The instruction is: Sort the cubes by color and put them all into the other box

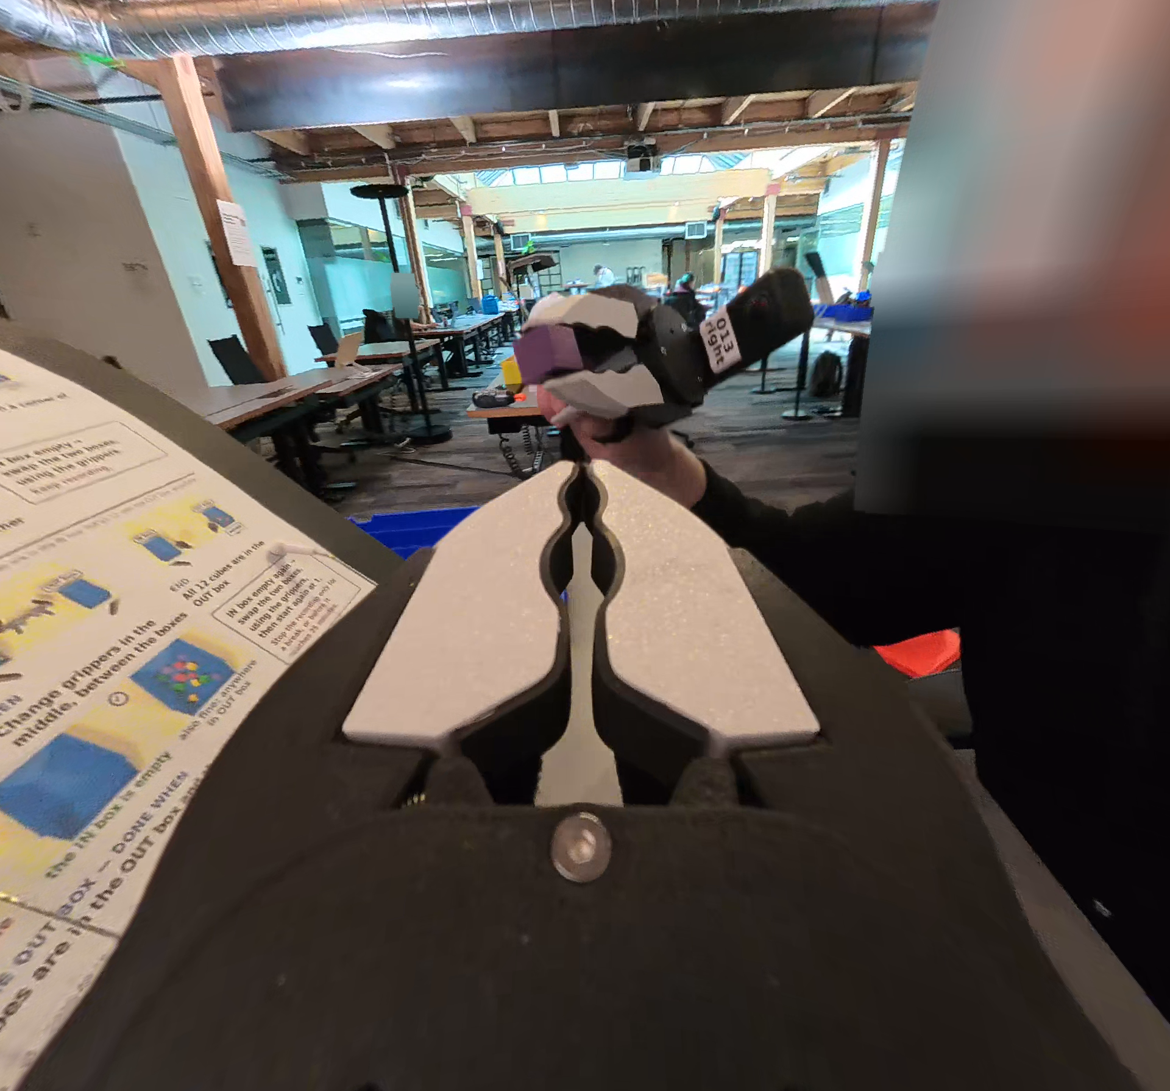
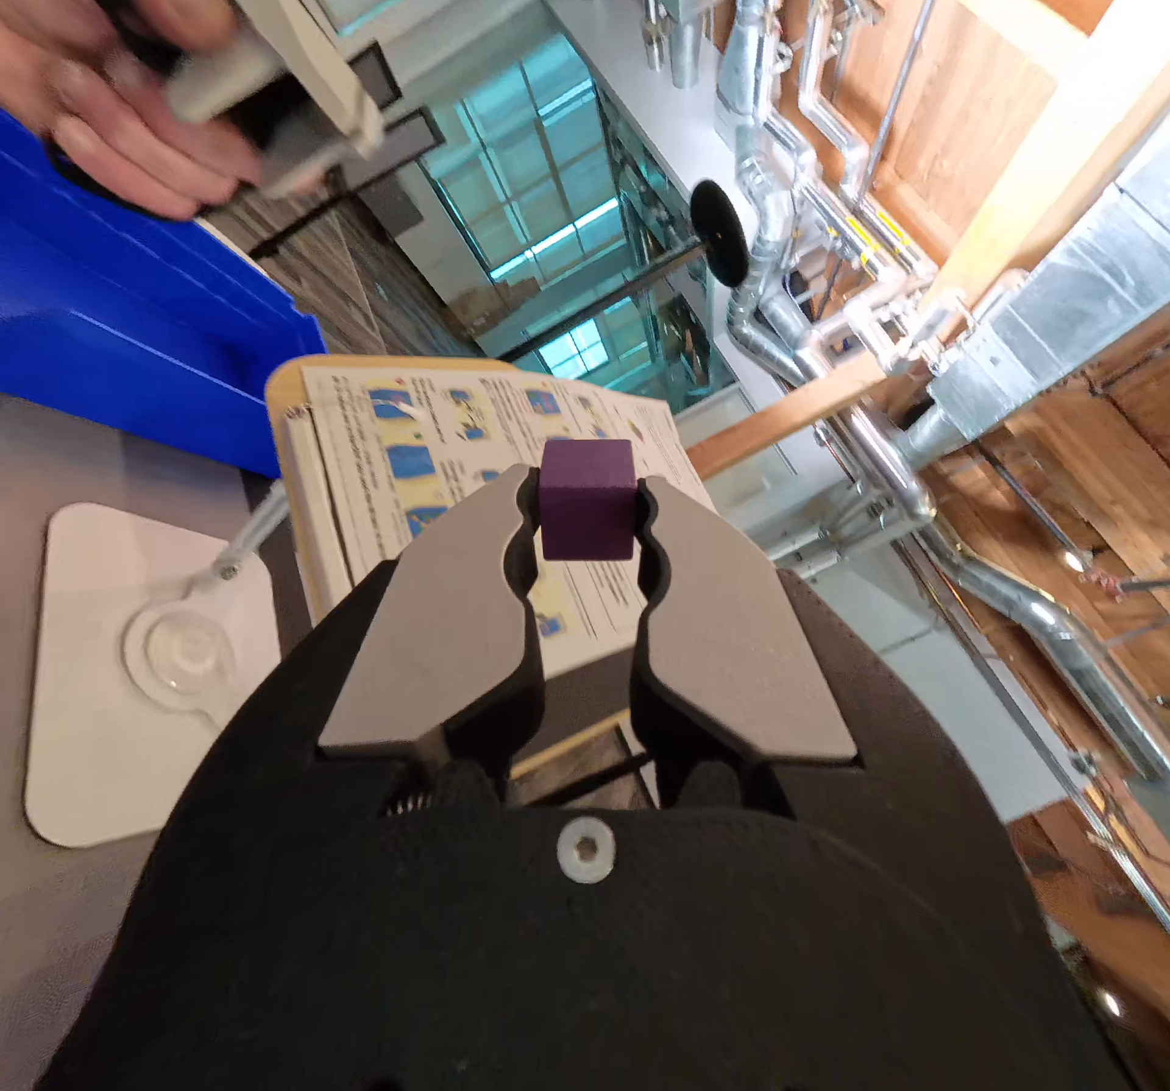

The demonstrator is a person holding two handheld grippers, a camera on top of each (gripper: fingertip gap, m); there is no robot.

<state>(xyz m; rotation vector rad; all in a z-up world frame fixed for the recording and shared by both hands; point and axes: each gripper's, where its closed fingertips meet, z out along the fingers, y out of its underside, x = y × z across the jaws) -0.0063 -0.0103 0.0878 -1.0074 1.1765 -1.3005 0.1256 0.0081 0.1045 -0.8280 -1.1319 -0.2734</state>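
Observation:
My right gripper [image 2: 587, 485] is shut on a purple cube [image 2: 586, 498] and holds it up in the air, tilted sideways. It also shows in the left wrist view [image 1: 538, 361], held in a hand, with the purple cube [image 1: 546, 353] between its fingers. My left gripper [image 1: 582, 473] is shut and empty, raised and pointing across the room; it shows blurred at the top left of the right wrist view [image 2: 354, 149]. A blue box [image 2: 139, 339] stands at the left, and part of a blue box rim [image 1: 411, 522] shows just below my left fingertips.
An instruction sheet on a stand [image 2: 481, 459] is in front of the right gripper and at the left of the left wrist view [image 1: 126, 649]. Its white base plate [image 2: 126, 681] rests on the grey table. An orange thing [image 1: 918, 652] shows at the right. There is about 15 centimeters between the tips of the two grippers.

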